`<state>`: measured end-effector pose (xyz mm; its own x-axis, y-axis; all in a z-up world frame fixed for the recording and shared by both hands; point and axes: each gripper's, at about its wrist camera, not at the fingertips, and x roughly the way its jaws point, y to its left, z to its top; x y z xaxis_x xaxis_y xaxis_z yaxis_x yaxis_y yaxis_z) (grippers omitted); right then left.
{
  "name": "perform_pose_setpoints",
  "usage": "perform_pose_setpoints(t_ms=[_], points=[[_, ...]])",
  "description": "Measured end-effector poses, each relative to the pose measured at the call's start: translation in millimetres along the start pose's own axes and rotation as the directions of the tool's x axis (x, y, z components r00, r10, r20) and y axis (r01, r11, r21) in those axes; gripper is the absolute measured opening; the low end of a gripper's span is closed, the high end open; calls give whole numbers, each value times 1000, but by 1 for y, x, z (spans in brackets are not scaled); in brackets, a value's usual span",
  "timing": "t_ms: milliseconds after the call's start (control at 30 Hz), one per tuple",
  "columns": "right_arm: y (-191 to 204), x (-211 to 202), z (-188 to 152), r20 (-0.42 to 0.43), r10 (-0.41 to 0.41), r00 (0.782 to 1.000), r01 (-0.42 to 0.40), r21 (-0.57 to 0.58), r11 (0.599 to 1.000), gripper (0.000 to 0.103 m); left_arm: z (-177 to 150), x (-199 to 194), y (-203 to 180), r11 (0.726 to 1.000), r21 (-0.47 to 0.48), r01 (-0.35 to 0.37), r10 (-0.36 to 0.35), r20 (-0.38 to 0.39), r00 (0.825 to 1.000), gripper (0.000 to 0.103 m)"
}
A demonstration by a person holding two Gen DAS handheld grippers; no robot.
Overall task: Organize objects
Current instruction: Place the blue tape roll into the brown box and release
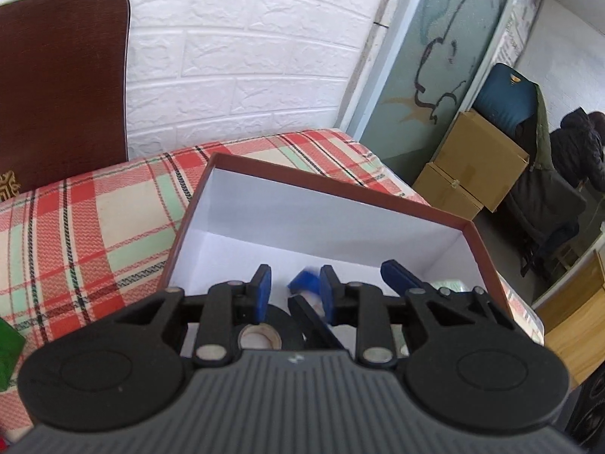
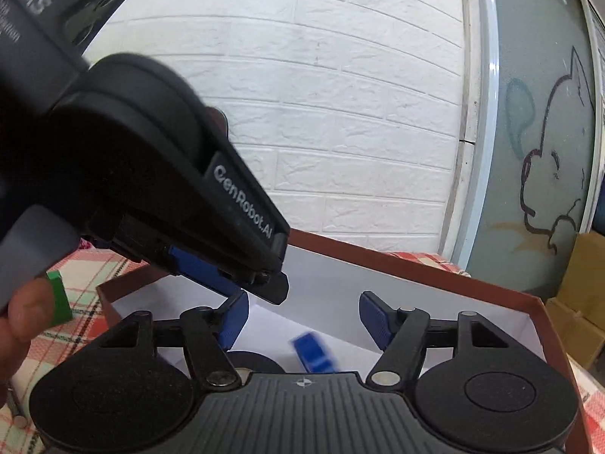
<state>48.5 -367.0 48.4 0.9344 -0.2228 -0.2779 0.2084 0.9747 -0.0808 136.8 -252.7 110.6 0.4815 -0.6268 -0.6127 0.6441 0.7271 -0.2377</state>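
Note:
An open box (image 1: 336, 189) with red-brown outside and white inside sits on a plaid tablecloth; it also shows in the right wrist view (image 2: 416, 265). Both grippers hang over it. My left gripper (image 1: 295, 287) is open, nothing between its blue pads. A small blue object (image 1: 304, 278), motion-blurred, is in the box just past them; it also shows in the right wrist view (image 2: 314, 352). A black tape roll (image 1: 264, 335) lies on the box floor. My right gripper (image 2: 304, 319) is open and empty. The other gripper's blue finger (image 1: 401, 276) reaches in from the right.
The plaid tablecloth (image 1: 94, 219) covers the table. A green block (image 1: 7, 348) lies left of the box, also seen in the right wrist view (image 2: 58, 299). A dark wooden chair back (image 1: 64, 83) stands at left. Cardboard boxes (image 1: 472, 166) stack by the wall at right.

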Motion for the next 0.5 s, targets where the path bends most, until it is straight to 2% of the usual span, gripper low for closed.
perform_pose_setpoints(t_ms=[133, 233, 367, 500], points=[[12, -28, -8, 84, 10, 996, -9, -13, 1000, 64, -14, -31, 10, 1000, -2, 13, -12, 53, 999, 30], [26, -40, -11, 118, 62, 991, -60, -18, 998, 64, -33, -59, 27, 999, -35, 8, -5, 88, 996, 33], [53, -52, -21, 94, 178, 980, -174, -44, 984, 66, -62, -93, 69, 989, -143, -41, 54, 94, 994, 33], [92, -56, -30, 16, 286, 958, -284, -86, 955, 65, -95, -118, 121, 950, -280, -137, 156, 47, 987, 33]])
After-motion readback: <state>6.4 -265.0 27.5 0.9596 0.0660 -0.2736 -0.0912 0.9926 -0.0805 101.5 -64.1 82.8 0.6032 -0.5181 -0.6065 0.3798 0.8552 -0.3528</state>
